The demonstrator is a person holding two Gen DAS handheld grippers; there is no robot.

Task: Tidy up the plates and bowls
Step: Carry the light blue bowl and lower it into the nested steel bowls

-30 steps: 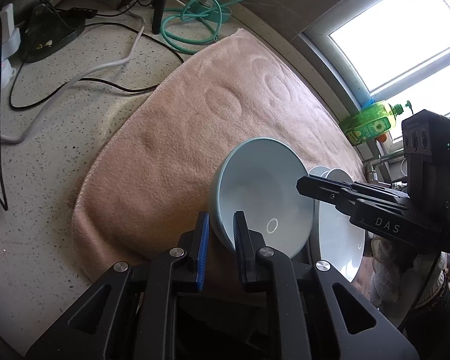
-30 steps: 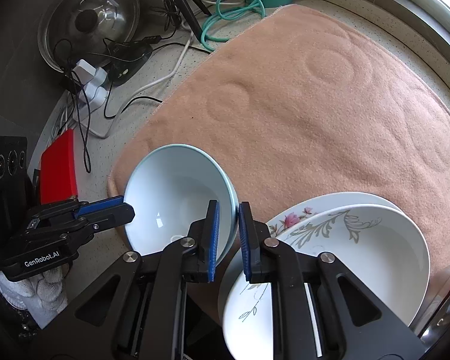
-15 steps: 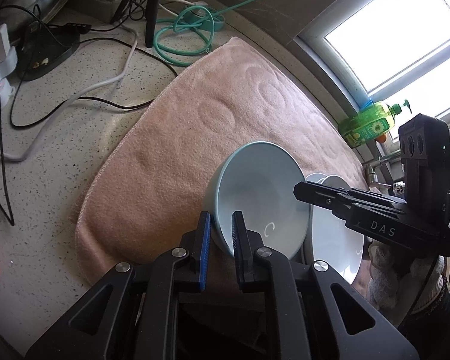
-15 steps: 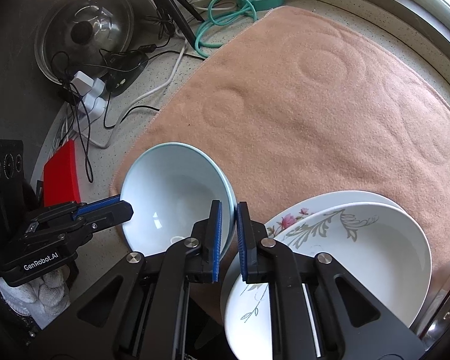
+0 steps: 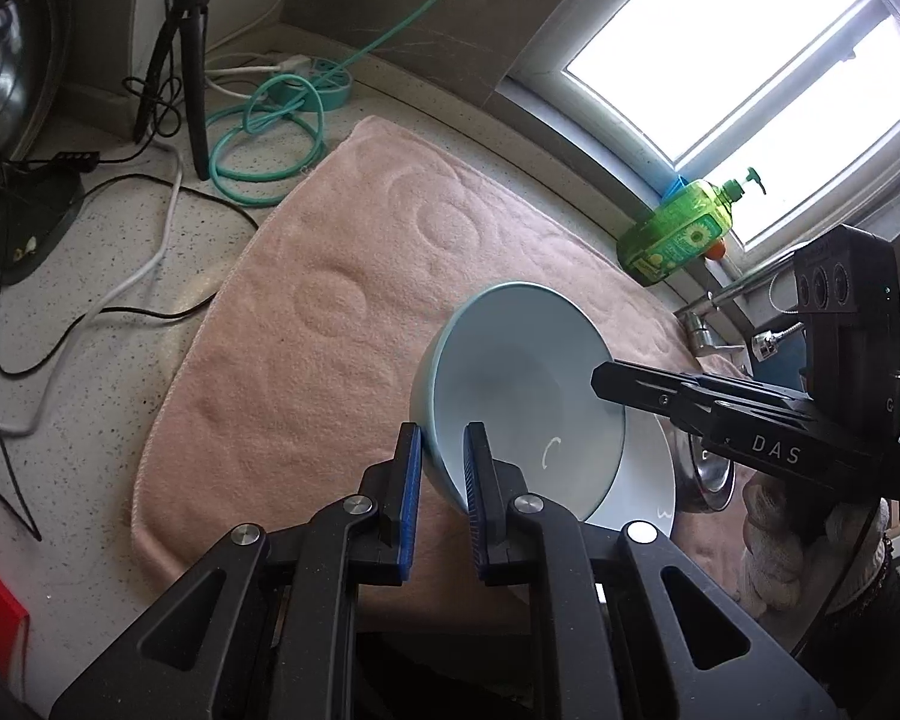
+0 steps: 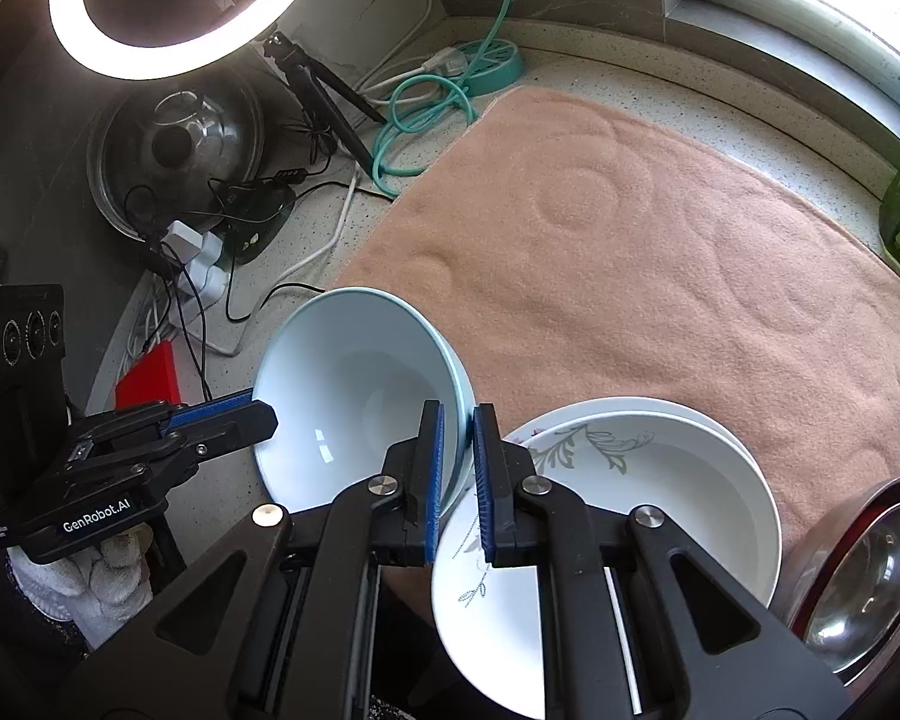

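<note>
Pale blue bowl (image 6: 360, 396) is hanging tilted above the pink towel (image 6: 660, 252), left tongs (image 5: 441, 492) and right tongs (image 6: 457, 474) each clamping opposite rims. Uneven pull is risking slippage onto the floral plates (image 6: 630, 510) alongside.

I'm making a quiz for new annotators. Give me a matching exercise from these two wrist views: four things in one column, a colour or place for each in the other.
Things:
1. bowl
2. towel
3. soap bottle
4. flowered plates

Descriptions:
A. green, by the window
B. pink, spread on the counter
C. white, stacked beside the steel bowl
D. pale blue, rim gripped by both claws

Pairs: 1-D, 2-B, 3-A, 4-C
</note>
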